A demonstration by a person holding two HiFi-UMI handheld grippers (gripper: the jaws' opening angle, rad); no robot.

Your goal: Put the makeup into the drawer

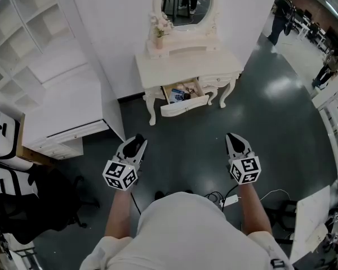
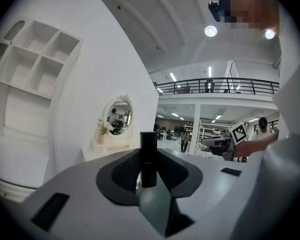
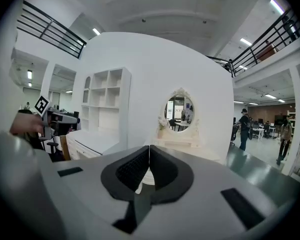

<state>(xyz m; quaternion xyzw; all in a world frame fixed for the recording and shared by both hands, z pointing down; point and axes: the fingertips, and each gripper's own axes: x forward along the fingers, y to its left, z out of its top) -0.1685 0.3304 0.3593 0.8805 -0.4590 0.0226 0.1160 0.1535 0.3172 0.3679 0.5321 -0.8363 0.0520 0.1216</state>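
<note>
The left tool (image 1: 137, 142) is clamped on the makeup (image 2: 148, 159), a black tube standing upright between the pads. The right tool (image 3: 149, 156) has its jaws together, with nothing between them. Both tools are held over the dark floor (image 1: 186, 151), well apart from the white counter (image 1: 180, 66). The drawer (image 1: 186, 106) in the counter front stands pulled out, with small items (image 1: 180, 91) inside. An oval mirror (image 1: 185, 4) stands on the counter.

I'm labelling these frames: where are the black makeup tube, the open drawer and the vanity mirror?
black makeup tube (image 2: 148, 156): left gripper view, middle of its body.
open drawer (image 1: 186, 106): head view, its white front panel.
vanity mirror (image 1: 185, 1): head view, centre of the glass.
</note>
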